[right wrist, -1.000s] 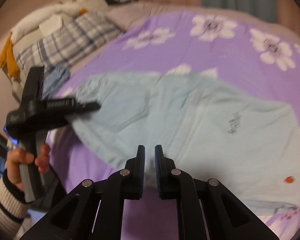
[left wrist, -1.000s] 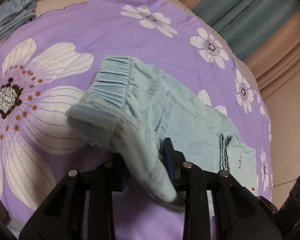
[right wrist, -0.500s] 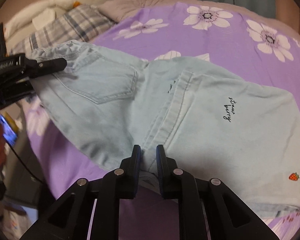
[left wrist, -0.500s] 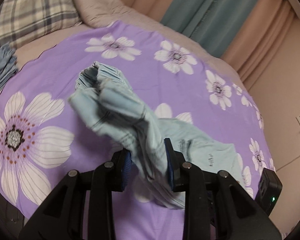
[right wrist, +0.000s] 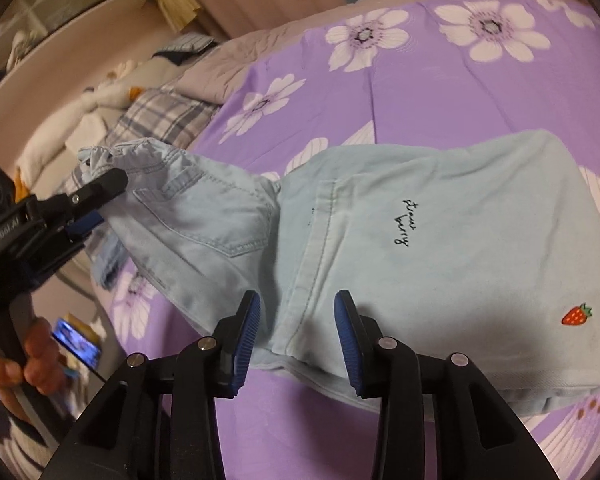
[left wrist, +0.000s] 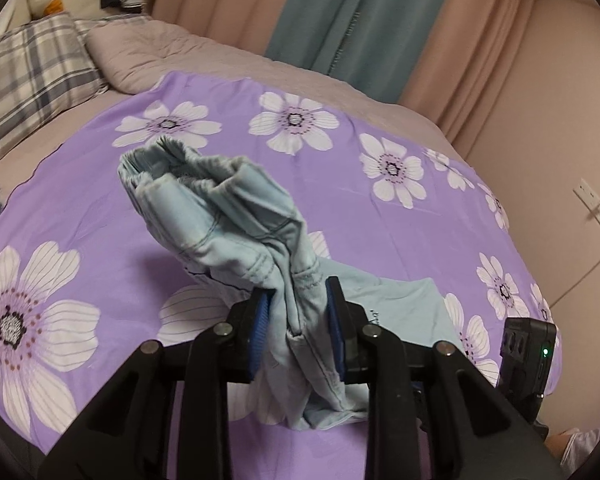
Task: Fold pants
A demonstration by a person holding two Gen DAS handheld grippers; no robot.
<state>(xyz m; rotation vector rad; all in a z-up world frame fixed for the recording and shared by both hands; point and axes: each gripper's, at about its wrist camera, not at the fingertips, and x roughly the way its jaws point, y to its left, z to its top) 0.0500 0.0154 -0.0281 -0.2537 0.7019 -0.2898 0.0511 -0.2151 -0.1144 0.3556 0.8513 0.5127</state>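
One pair of pale blue pants [right wrist: 440,248] lies on a bed under a purple flowered sheet [left wrist: 340,208], with two grippers at work on it. The left gripper [left wrist: 296,320] has its fingers [left wrist: 259,322] clamped on a bunched fold of the fabric near the waistband, lifting that end off the sheet, so the gathered elastic waist stands up above the flowers. The right gripper [right wrist: 296,332] has its fingers [right wrist: 350,340] spread wide, one on each side of the pants' near edge, gripping nothing; whether they touch the cloth cannot be told. The left wrist view alone shows the teal and pink curtains [left wrist: 340,12], one plaid pillow [left wrist: 32,80] and a wall socket [left wrist: 598,212]. Only the right wrist view shows the flat leg part with its small script lettering [right wrist: 406,224], one strawberry patch [right wrist: 577,314], one back pocket [right wrist: 216,220], and the person's hand [right wrist: 28,364] on the left gripper's handle.
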